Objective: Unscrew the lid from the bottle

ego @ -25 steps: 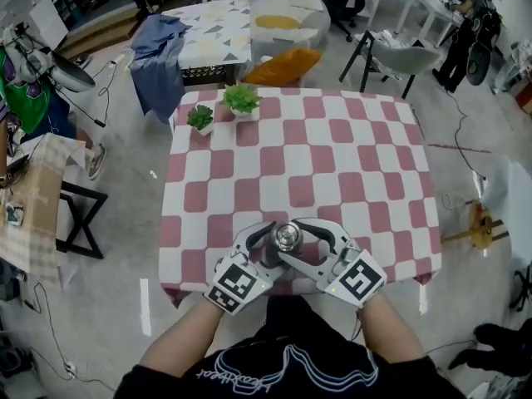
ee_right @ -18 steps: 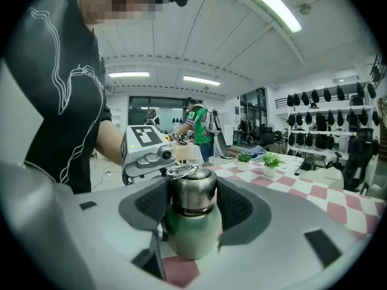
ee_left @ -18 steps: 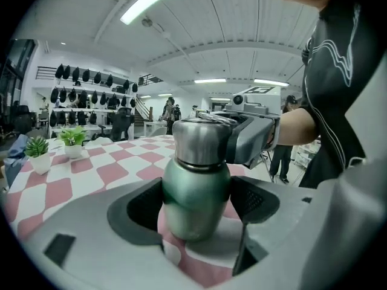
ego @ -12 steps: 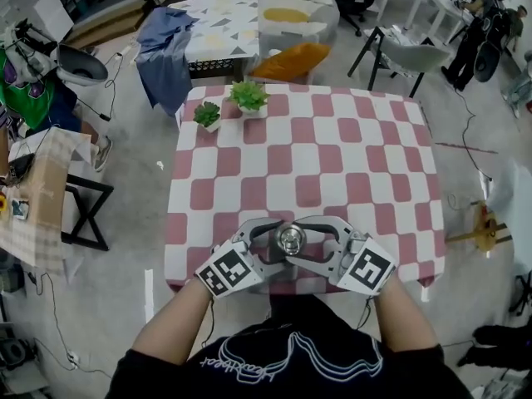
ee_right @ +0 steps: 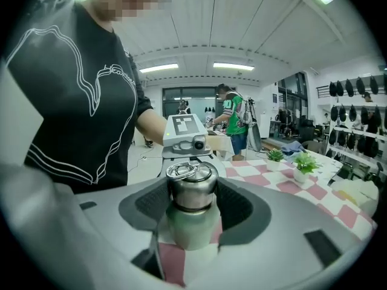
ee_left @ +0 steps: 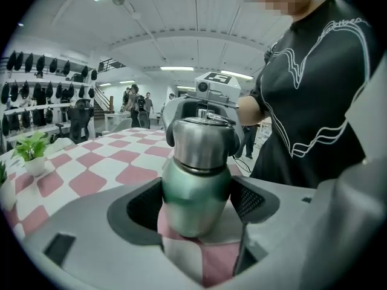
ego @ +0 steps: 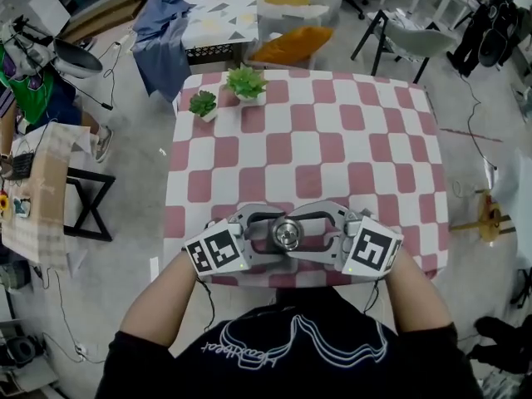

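Observation:
A green bottle [ee_left: 196,192] with a steel lid [ego: 288,235] stands upright near the front edge of the red-and-white checkered table [ego: 332,156]. My left gripper [ego: 270,235] comes in from the left, and its pads [ee_left: 145,204] press on the green body. My right gripper [ego: 307,233] comes in from the right, higher up. Its pads [ee_right: 236,204] close on the lid [ee_right: 191,186], which carries a ring handle on top. The two grippers face each other across the bottle. The bottle's base is hidden by the jaws.
Two small potted plants [ego: 202,104] [ego: 246,81] stand at the table's far left corner. A folding stand [ego: 79,206] is on the floor to the left. A patterned table [ego: 220,11] and a chair [ego: 416,36] lie beyond the far edge.
Both grippers have swung outward round the bottle and now lie more in one line, left and right of it. The bottle stays upright between them.

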